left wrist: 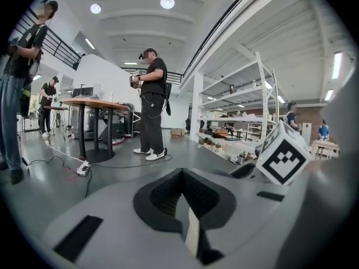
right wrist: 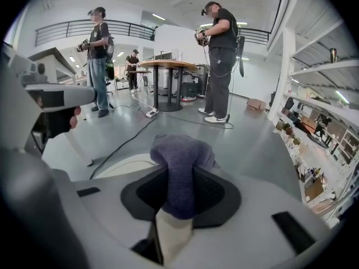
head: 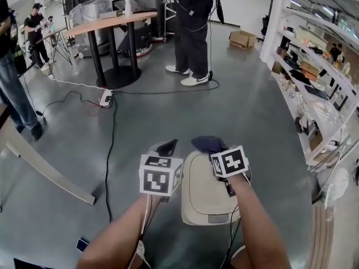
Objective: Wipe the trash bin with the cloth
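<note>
Forearms [head: 126,234] frame the beige trash bin [head: 205,198] on the floor [head: 241,105]. On my left gripper [left wrist: 182,175] the fingers are clenched, empty, held aside. On my right gripper [right wrist: 179,175] the fingers pinch the purple cloth [right wrist: 179,150] over the bin's lid, ready to wipe.

Table [head: 112,20] w/ person [head: 190,32] beside; power strip [head: 106,98] on floor [head: 247,111]; shelves [head: 314,66] rt

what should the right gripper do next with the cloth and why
Probably lower the right gripper slightly so the cloth presses on the trash bin lid. Its jaws are clamped on the cloth, which sits over the lid's far edge; firm contact isn't clear.
</note>
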Tool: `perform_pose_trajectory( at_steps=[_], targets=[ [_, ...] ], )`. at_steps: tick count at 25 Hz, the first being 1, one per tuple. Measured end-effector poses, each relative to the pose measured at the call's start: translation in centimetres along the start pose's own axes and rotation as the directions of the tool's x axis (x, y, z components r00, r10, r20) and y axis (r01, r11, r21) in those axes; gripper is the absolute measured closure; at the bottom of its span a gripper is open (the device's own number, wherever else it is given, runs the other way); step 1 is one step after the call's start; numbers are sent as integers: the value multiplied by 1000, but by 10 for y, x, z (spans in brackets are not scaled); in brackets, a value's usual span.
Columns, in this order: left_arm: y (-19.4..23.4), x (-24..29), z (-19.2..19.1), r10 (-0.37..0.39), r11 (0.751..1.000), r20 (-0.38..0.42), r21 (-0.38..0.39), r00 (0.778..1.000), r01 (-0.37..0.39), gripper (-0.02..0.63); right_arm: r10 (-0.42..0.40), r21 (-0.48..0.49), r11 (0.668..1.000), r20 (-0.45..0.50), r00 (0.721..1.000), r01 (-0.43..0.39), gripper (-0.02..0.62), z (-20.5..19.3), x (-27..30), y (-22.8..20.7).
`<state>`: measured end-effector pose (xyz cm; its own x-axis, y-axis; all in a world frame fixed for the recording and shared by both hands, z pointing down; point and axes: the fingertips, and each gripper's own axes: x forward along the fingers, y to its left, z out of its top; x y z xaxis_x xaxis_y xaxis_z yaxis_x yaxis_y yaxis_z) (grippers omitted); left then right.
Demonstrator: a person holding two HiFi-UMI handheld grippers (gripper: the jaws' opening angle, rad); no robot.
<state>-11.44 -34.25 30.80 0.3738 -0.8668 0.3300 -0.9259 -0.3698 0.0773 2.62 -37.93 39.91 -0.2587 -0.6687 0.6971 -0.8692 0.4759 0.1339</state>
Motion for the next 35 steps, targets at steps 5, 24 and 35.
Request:
perform_pose_trajectory(
  at_steps=[5,24,35],
  targets=[
    [-6,-1,4,-15,1000,4,-21,1000,15,606,-22,28,999,-7,1000,22,492,-7,-4,-17],
    [-14,4,-3,-44,997,-28,-61,999,42,606,-34,197,980,53,998,23,492,-17,-27,-54],
    [-11,-12,8,-8,1000,6,27,1000,8,606,109,103,987,109,988,-121,492,12,-50,34]
  ],
)
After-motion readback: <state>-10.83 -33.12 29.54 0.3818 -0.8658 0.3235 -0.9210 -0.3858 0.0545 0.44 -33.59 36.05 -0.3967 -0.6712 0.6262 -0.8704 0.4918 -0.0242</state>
